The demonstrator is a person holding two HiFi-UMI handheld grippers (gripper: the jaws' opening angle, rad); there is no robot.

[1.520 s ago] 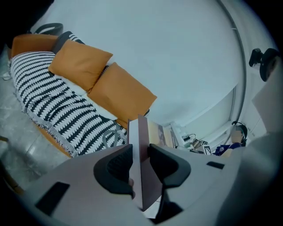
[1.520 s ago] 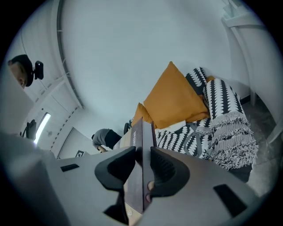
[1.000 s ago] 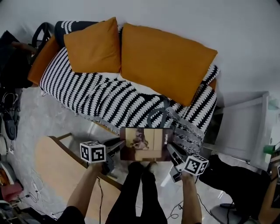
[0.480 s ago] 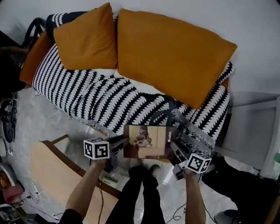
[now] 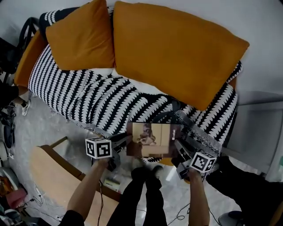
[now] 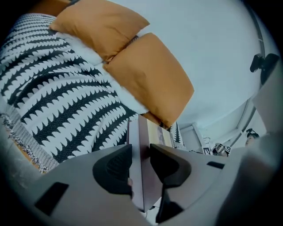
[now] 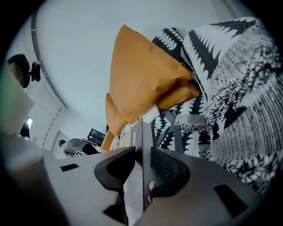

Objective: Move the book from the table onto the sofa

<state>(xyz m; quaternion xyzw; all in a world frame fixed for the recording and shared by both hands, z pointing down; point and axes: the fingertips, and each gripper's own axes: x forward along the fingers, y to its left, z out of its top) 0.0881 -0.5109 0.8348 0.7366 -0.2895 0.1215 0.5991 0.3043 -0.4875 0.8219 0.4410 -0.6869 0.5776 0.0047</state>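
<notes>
1. Head view: the book hangs level between the left gripper and the right gripper, over the sofa seat's front edge.
2. Left gripper view: the jaws clamp the book's side edge.
3. Right gripper view: the jaws pinch the opposite edge. If released here, the book would likely slide off that front edge.

Plain white wall behind. Pale marbled floor. Orange sofa under a black-and-white zigzag throw, with two orange cushions: the smaller on the left, the bigger on the right. Light wooden table lower left. White unit just right of the sofa. Soft, even light.
</notes>
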